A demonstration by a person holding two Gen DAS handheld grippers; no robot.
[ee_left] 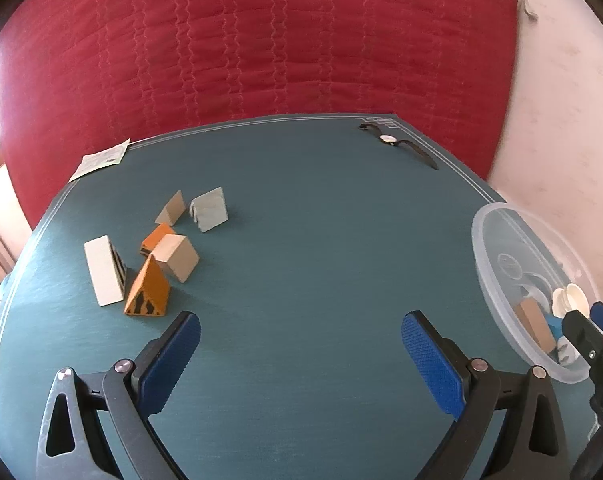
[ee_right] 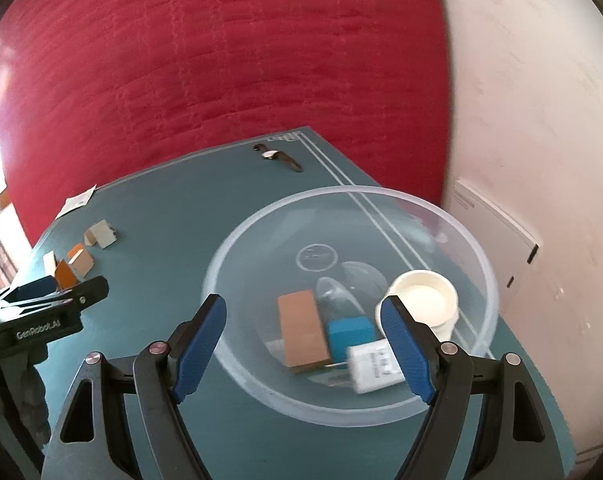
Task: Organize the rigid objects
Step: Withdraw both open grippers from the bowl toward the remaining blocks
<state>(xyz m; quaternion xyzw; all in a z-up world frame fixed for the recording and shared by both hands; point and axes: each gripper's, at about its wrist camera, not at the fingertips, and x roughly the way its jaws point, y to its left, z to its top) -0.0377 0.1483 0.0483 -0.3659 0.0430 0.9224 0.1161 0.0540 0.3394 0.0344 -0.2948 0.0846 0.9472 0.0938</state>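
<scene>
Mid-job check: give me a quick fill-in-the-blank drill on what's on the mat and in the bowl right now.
1. The brown block lies inside the clear plastic ____.
2. The wristwatch lies near the mat's far ____.
3. The jaws of the left gripper and the right gripper are both ____.
4. The white cup in the bowl has its mouth facing ____.

Missing words: bowl; corner; open; up

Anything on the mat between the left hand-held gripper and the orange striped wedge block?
No. In the left wrist view the left hand-held gripper, open, faces bare green mat; the orange striped wedge stands just beyond its left finger, nothing between.
</scene>
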